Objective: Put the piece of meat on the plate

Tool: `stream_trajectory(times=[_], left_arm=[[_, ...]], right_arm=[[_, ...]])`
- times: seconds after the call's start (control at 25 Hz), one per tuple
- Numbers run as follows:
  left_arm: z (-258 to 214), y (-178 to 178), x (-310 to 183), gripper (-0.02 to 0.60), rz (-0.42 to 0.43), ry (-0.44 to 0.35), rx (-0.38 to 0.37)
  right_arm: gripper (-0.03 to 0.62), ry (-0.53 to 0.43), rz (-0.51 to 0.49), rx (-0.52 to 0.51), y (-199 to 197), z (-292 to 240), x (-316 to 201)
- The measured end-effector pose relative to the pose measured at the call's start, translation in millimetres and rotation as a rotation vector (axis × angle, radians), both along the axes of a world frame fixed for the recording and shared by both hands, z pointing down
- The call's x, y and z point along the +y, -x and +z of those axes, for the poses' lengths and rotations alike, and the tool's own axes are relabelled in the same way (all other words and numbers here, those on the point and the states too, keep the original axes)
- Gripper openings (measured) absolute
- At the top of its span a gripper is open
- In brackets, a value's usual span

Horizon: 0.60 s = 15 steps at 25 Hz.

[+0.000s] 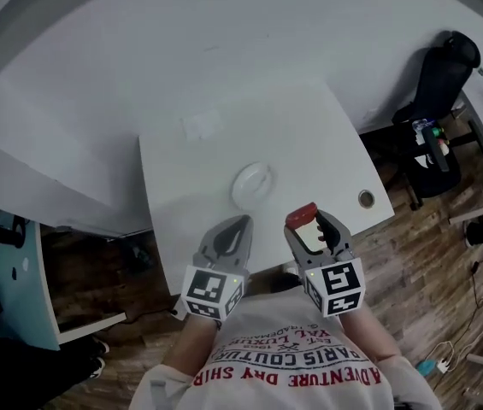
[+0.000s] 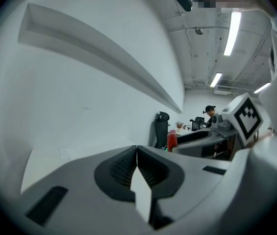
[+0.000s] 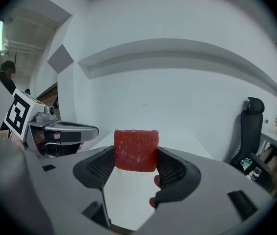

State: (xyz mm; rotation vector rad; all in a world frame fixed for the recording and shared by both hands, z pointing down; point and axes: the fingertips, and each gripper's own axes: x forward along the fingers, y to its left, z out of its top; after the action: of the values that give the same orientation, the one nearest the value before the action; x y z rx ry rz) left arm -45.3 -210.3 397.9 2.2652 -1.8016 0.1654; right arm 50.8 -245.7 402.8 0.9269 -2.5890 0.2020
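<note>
The right claw [image 3: 135,166] grips the meat [image 3: 136,150], a red block clamped between its two pads and held up above the near edge of the white counter [image 1: 191,167]. The plate [image 1: 252,184], small and white, sits on the counter just ahead of both claws, and the meat is apart from it, to its right. The left claw [image 2: 137,155] is clenched with nothing between its jaws, beside the right one. A black chair [image 1: 440,82] stands off to the right.

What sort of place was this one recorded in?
Most likely an office or lab: a white desk with a cable hole, a black office chair nearby, and strip lights on the ceiling.
</note>
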Motion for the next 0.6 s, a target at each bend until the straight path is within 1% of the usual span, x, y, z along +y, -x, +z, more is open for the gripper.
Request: stream_trajectory(times=[0.16, 0.32, 0.48, 0.6], left_arm=[[1, 3, -38, 0.007, -0.102, 0.014, 0.014], [9, 9, -63, 0.008, -0.211, 0.045, 0.023], [24, 14, -75, 0.007, -0.301, 0.091, 0.032], [37, 16, -76, 0.008, -0.339, 0.129, 0.038]], right_arm=[[0.273, 0.024, -0.113, 0.017, 6, 3, -48], [0.273, 0.057, -0.214, 0.034, 13, 12, -87], [0.273, 0.106, -0.298, 0.055, 21, 28, -111], [0.273, 0.146, -0.341, 0.069, 28, 42, -121]])
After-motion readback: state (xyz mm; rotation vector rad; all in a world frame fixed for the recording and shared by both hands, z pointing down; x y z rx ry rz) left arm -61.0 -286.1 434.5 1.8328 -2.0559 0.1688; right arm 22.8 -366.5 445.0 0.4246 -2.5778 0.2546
